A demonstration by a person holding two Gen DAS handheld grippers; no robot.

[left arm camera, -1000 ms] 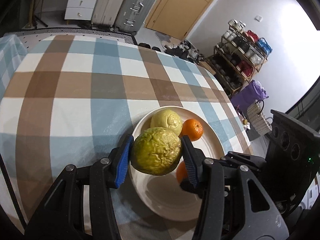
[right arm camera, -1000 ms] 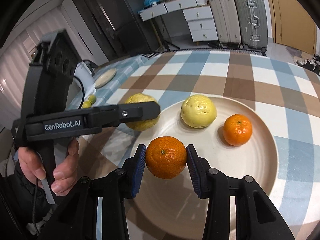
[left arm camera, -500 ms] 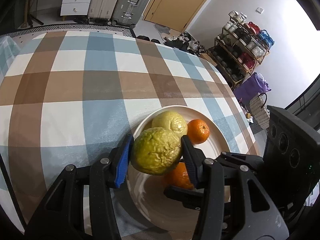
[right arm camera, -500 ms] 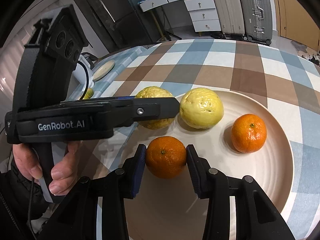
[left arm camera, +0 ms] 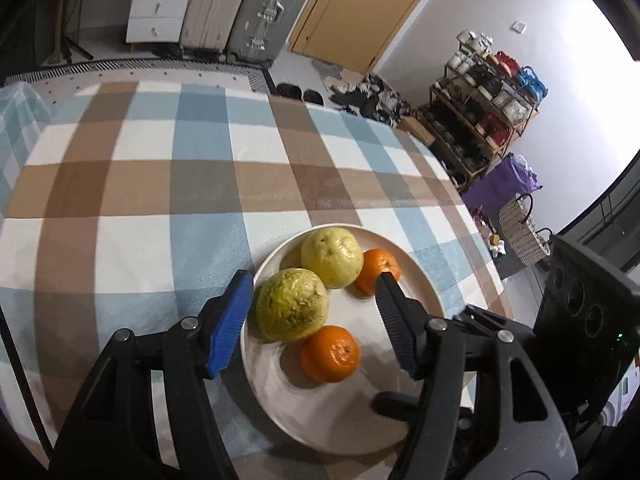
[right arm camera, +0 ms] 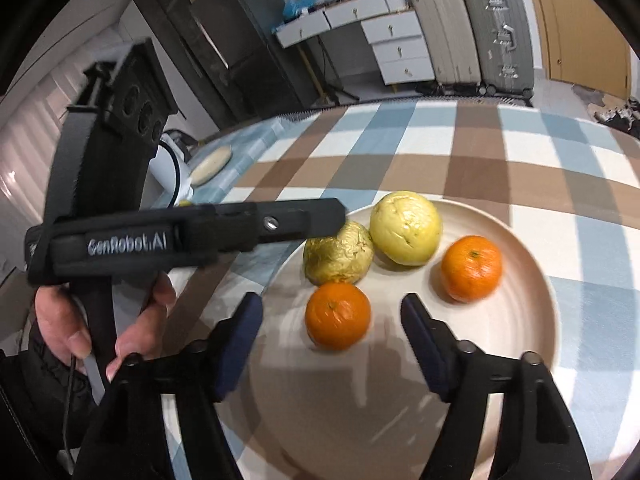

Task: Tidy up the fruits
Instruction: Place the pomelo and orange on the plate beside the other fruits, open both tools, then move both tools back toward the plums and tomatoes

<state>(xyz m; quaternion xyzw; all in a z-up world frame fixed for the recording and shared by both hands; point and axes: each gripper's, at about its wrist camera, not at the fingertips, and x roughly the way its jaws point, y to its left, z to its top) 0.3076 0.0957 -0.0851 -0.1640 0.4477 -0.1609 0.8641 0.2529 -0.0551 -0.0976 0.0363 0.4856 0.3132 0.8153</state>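
A cream plate (left arm camera: 332,416) (right arm camera: 400,420) on the checked tablecloth holds a wrinkled green-yellow fruit (left arm camera: 291,305) (right arm camera: 338,254), a pale yellow fruit (left arm camera: 332,257) (right arm camera: 406,233) and two oranges, a near one (left arm camera: 330,353) (right arm camera: 338,315) and a far one (left arm camera: 378,271) (right arm camera: 471,267). My left gripper (left arm camera: 312,320) is open with the wrinkled fruit lying between its fingers on the plate. My right gripper (right arm camera: 332,340) is open, just behind the near orange, which rests on the plate.
The checked tablecloth (left arm camera: 160,184) covers the table. A small cream dish (right arm camera: 210,160) and a white appliance (right arm camera: 172,172) stand at the table's far left in the right wrist view. Suitcases, drawers and a shoe rack stand beyond the table.
Both grippers have opened. The wrinkled fruit and the near orange have been let go and now lie on the plate.
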